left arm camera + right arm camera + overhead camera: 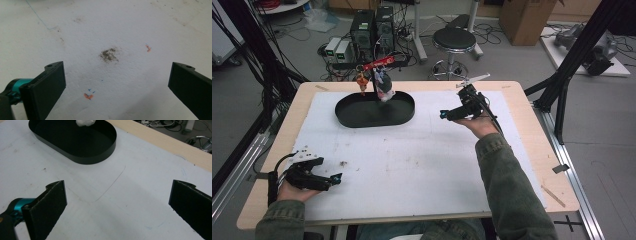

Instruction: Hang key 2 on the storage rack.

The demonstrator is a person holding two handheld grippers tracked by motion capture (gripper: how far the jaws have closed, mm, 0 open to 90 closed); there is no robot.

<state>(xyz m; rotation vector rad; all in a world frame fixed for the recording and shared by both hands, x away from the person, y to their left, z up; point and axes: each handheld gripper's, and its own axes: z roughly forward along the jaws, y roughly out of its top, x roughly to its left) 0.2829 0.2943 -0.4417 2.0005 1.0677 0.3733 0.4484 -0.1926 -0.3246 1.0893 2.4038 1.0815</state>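
I hold my left gripper (334,177) low and near my body with its jaws spread wide apart, while my right arm stretches forward, its sleeve angled inward, keeping my right gripper (443,114) raised, jaws likewise wide apart.

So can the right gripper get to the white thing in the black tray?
Probably yes: the right gripper is open, and bare white mat lies between it and the black tray holding the white thing.
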